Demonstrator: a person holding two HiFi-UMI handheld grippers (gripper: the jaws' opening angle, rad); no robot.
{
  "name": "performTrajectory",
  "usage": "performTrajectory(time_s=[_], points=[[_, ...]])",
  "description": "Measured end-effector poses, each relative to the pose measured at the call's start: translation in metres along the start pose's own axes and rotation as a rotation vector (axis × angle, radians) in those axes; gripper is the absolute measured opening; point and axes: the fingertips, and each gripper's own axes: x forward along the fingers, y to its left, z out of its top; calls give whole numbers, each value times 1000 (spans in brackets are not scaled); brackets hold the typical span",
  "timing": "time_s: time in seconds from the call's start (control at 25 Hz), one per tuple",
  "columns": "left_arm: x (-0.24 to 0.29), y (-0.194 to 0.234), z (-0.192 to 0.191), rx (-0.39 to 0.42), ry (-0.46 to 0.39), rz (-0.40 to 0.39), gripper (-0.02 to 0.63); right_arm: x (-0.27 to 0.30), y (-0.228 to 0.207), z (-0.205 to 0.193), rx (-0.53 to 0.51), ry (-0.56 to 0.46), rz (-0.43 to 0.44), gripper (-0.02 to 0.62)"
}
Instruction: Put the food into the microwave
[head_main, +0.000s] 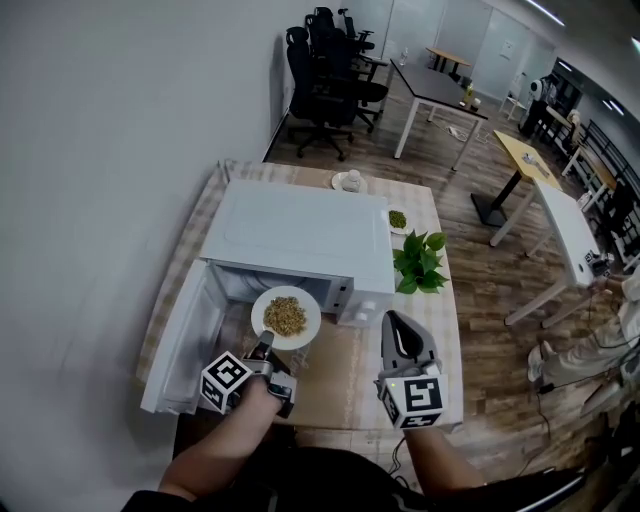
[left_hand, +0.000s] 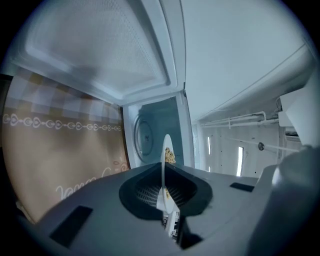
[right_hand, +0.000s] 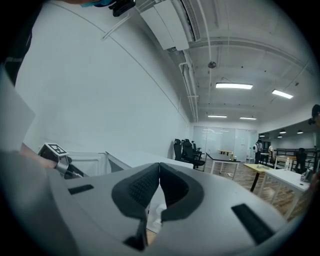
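The microwave (head_main: 300, 235) has its door (head_main: 180, 340) open, and the plate (head_main: 286, 317) of food (head_main: 285, 315) hangs at the mouth of the opening. It is not yet set down inside, so it remains to push it in and let go. The left gripper (head_main: 262, 345) is pinched nearly shut on the plate's near rim, while the right gripper (head_main: 398, 325) is closed on nothing, just in front of the microwave's right end. Being round, the plate has no long axis; it lies about level, food up, reaching from the jaws toward the opening.

Leafy plant (head_main: 420, 262) near a small green-filled dish (head_main: 397, 219) on the checked tablecloth (head_main: 195, 225); black office chairs (head_main: 325, 85) beyond.
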Motion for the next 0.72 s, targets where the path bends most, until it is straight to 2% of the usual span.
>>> performTrajectory(time_s=[0.16,0.36,0.72], points=[[22,14,9,-14,-14,24,18,11,-11,-7,12,23,-38,9],[44,25,24,10,-25,44,18,25,-13,-6,-7,25,-45,9],[77,52,45,-2,-35,109,18,47,-18,-1,-23,42,-76,9]])
